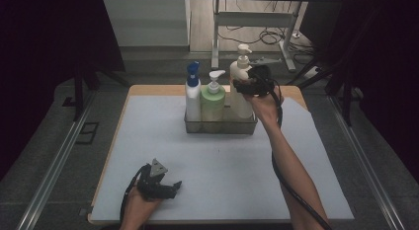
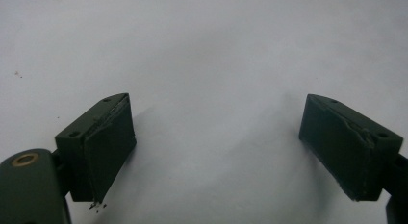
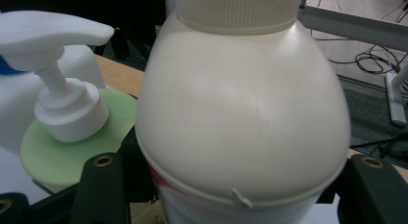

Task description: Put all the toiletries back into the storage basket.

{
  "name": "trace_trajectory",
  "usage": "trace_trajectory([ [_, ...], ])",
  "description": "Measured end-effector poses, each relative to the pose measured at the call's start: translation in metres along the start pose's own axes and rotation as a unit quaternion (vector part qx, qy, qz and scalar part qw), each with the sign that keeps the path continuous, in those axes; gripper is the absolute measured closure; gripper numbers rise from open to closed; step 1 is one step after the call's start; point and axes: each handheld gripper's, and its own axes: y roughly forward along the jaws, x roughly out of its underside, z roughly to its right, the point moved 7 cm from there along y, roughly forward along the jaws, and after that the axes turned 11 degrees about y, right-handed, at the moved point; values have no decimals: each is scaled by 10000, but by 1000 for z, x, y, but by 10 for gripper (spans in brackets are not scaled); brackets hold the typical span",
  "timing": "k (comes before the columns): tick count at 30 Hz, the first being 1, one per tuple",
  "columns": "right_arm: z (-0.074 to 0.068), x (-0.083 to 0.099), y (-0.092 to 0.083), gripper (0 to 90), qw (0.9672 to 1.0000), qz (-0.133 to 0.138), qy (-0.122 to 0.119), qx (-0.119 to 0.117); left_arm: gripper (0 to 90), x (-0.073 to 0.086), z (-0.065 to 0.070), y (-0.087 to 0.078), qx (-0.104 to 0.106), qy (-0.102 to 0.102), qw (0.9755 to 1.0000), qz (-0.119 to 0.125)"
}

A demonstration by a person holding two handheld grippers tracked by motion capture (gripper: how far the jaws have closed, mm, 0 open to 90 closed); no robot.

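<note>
Cream pump bottle (image 1: 240, 87) stands in wire basket (image 1: 220, 125), clasped by right gripper (image 1: 249, 84); left gripper (image 1: 165, 186) rests wide open, empty, on table (image 1: 222, 161).

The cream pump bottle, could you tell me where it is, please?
High view: the cream pump bottle stands at the tray's right end, beside the green bottle.

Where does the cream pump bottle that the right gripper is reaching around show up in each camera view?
High view: the cream pump bottle stands at the right end of the clear tray, top centre, with the right gripper around it.
Left gripper view: not in it.
Right gripper view: the bottle's shoulder looms in the centre.
Shared landmark: the green pump bottle, just left of it.
</note>
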Motion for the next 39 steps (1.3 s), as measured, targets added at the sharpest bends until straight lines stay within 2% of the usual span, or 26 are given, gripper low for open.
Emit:
trace_trajectory([
  [8, 1, 7, 19, 368, 10000, 11, -58, 31, 119, 0, 0, 0, 3, 5, 10000, -21],
  [17, 4, 18, 31, 368, 9999, -35, -93, 65, 119, 0, 0, 0, 5, 7, 10000, -21],
  [23, 5, 26, 36, 368, 9999, -85, -127, 46, 119, 0, 0, 0, 3, 7, 10000, -21],
  [29, 9, 36, 40, 368, 9999, -147, -64, 30, 119, 0, 0, 0, 4, 6, 10000, -21],
  [39, 10, 46, 38, 367, 9996, -261, -7, -97, 119, 0, 0, 0, -5, -3, 10000, -30],
])
